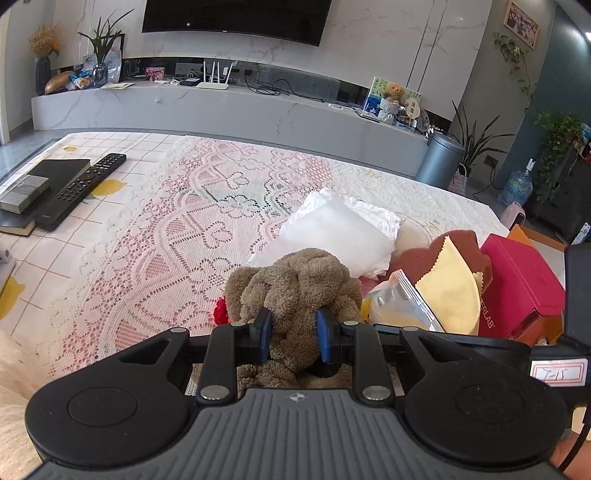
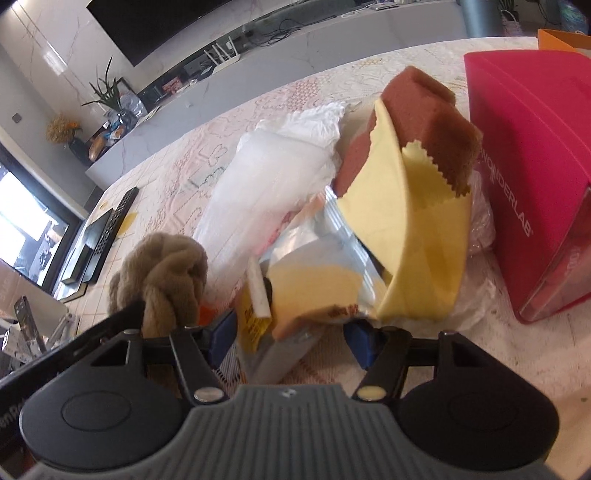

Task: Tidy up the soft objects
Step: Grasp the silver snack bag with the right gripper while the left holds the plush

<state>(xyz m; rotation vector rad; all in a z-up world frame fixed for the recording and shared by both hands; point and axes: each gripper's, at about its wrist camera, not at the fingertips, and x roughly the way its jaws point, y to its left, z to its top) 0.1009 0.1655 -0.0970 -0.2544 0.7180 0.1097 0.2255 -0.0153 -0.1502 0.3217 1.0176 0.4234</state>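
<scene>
I see table point(image 1: 122, 236) under pale lace cloth point(image 1: 207, 221) over lemon-print checked sheet point(image 1: 110, 186). Far left: black remote point(image 1: 79, 190) beside dark book point(image 1: 55, 173), small grey box point(image 1: 24, 192) on it. Right side: white pillow point(image 1: 341, 230), brown sponge point(image 1: 467, 251), yellow cloth point(image 1: 452, 291) and clear packet point(image 1: 397, 306) heaped together; red box point(image 1: 522, 284) just beside heap.

Black remote control point(image 1: 79, 190) on the checked tablecloth point(image 1: 110, 229), just beside a dark book point(image 1: 59, 171) topped by a small grey box point(image 1: 24, 194). Behind — television point(image 1: 236, 16), white router point(image 1: 214, 83), grey bin point(image 1: 441, 158). Far left — vase of dried flowers point(image 1: 44, 59).
</scene>
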